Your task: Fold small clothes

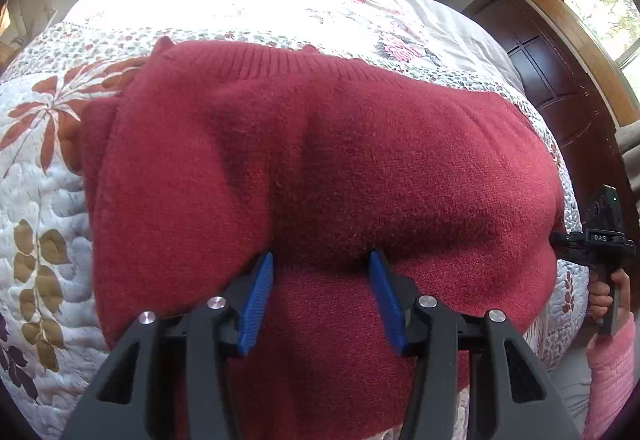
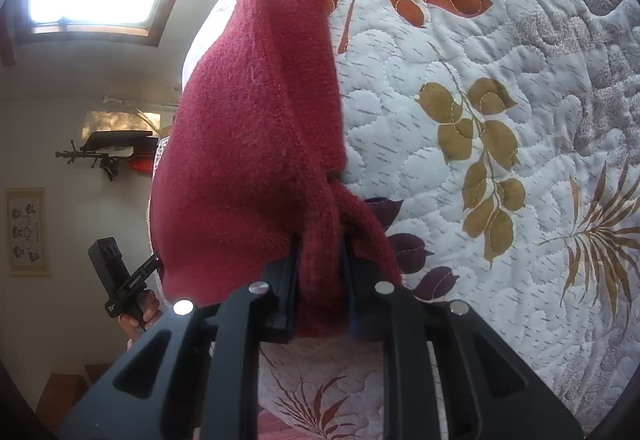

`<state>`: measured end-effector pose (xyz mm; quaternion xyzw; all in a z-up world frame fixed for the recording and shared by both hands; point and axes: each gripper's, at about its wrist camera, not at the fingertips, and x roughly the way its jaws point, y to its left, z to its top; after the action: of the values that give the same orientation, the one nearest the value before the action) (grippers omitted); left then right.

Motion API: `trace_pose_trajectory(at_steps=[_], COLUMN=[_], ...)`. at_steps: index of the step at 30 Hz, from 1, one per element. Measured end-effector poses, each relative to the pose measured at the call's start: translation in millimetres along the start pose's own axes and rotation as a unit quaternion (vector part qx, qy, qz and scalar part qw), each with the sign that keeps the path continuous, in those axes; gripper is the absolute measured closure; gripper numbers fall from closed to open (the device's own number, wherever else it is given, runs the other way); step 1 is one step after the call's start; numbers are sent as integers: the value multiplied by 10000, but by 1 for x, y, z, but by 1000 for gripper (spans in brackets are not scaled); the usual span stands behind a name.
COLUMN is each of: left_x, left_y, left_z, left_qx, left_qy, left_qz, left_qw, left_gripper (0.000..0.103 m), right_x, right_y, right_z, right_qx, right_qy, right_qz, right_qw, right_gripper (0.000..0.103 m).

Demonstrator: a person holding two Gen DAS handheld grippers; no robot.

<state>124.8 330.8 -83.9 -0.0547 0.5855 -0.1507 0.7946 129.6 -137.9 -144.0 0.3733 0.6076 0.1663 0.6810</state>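
Red sweater (image 1: 312, 167) lies on the bed, spread over a white quilt (image 1: 44, 199) with leaf and flower prints. It is a fuzzy knit, and its ribbed band runs along the far edge, toward 12 o'clock in the left wrist view. The cloth bulges up in soft humps in the middle.

The left hand-held gripper (image 1: 322, 300) sits at 6 o'clock in its own view, low over the near edge of the sweater. Its two blue pads (image 1: 256, 304) stand wide apart, so it is open and holds nothing. Red knit shows in the gap between the pads.

The right hand-held gripper (image 2: 320, 280) is closed tight on a bunched fold of the sweater (image 2: 256, 143). In the right wrist view the cloth rises from the jaws in a tall red peak toward 12 o'clock, with the quilt (image 2: 500, 87) off to 3 o'clock.

At 4 o'clock in the left wrist view, a hand (image 1: 604, 296) grips the black handle of the right tool, with a pink sleeve (image 1: 612, 372) below it. A dark wooden door (image 1: 552, 79) stands past the bed at 2 o'clock.
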Motion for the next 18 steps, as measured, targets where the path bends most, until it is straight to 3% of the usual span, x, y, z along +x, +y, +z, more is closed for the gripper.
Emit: trace_pose_trajectory(at_steps=[6,9,11,14,18], left_x=[-1,-13,-28,-48,-70], left_y=[-5,-7,-2,7,23], left_z=[1,3,3,2,2], left_qx=[42,-111,-203,-242,-375], left_qy=[-16,-20,-134,-334,-552], left_qz=[66,-32,-185,-245,-341], left_qw=[10000,9999,9995,9989,9972], left_gripper=[51,51,46,44,41], right_x=[4,-12,-31,-42,-10], right_y=[15,42,80,151,234], right_z=[-2,-4,-5,-3,0], right_qx=[108,72,-305,-1031,-1844], right_qy=[-70,-286,-503,-655,-387], right_qz=[-96,118,393,281,103], right_qw=[9999,9995,9975,9921,9820], right_gripper=[90,95,95,95,95])
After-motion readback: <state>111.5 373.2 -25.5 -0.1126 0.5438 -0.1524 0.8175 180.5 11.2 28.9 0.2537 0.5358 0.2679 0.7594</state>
